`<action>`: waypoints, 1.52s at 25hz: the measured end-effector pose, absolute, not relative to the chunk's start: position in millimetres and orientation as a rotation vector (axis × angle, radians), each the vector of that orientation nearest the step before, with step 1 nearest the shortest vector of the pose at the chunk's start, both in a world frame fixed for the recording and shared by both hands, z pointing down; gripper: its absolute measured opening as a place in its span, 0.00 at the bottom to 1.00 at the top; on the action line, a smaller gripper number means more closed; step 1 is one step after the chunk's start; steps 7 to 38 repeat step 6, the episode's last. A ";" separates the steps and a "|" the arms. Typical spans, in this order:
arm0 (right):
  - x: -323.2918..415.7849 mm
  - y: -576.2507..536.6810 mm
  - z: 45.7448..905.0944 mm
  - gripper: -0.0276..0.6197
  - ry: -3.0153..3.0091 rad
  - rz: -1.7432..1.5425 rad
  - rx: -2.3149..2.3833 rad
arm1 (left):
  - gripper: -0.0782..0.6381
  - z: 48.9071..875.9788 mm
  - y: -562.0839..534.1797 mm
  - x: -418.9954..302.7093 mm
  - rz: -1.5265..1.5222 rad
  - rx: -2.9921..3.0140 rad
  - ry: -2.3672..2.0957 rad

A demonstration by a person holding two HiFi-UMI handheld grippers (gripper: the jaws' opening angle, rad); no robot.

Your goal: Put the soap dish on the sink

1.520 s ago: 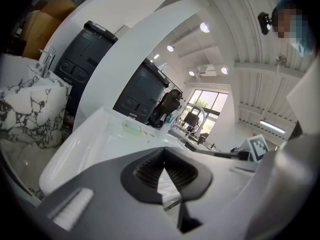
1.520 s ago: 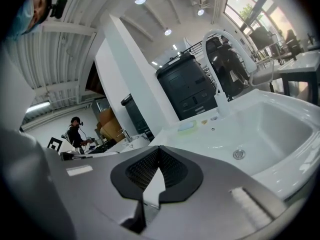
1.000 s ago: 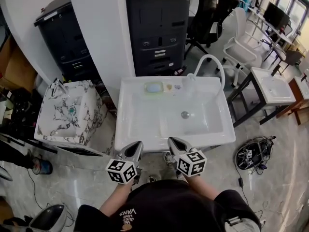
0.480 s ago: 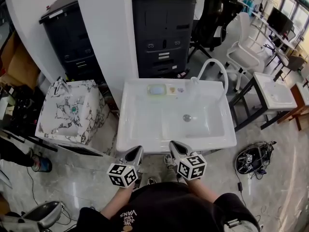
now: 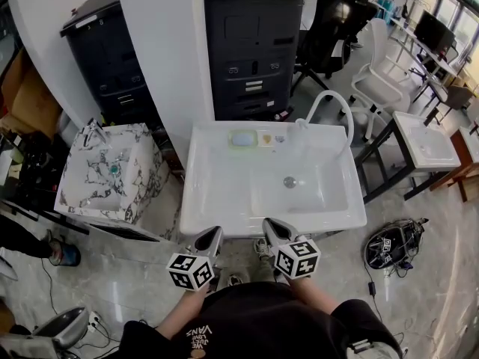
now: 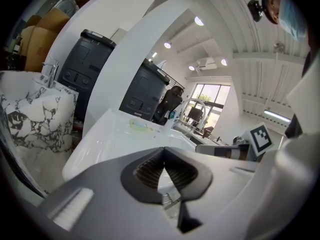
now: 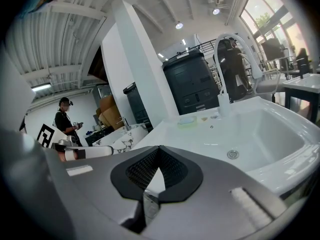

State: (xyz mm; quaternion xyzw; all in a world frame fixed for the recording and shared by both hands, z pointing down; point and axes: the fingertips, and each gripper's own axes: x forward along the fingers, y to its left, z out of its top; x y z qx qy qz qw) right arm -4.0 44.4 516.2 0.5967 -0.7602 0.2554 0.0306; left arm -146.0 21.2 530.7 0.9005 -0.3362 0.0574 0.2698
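Note:
A pale green soap dish [image 5: 242, 138] with a blue bar in it rests on the back ledge of the white sink [image 5: 224, 219], left of the curved faucet [image 5: 329, 99]. Both grippers hover side by side just in front of the sink's near edge, far from the dish. My left gripper [image 5: 210, 237] is shut with nothing in it, and so is my right gripper [image 5: 270, 226]. The left gripper view shows its closed tips [image 6: 164, 150] and the dish [image 6: 140, 127] beyond. The right gripper view shows its closed tips [image 7: 158, 149] and the dish [image 7: 187, 120] at the back.
A marble-patterned basin [image 5: 105, 170] stands to the sink's left. Behind are a white pillar [image 5: 161, 51] and black cabinets [image 5: 254, 43]. A second white sink on a stand [image 5: 423, 137], office chairs and a cable bundle on the floor [image 5: 393, 239] lie to the right.
The head view has shifted slightly. Both grippers stay shut before the sink's near edge, and the soap dish has not moved.

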 end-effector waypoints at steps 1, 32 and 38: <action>-3.6 44.9 516.2 0.05 -2.342 0.787 1.841 | 0.18 531.0 21.7 -145.4 0.155 2.426 -0.905; -2.1 46.2 516.6 0.05 -2.339 0.791 1.849 | 0.18 531.2 22.5 -144.1 0.162 2.426 -0.900; -2.1 46.2 516.6 0.05 -2.339 0.791 1.849 | 0.18 531.2 22.5 -144.1 0.162 2.426 -0.900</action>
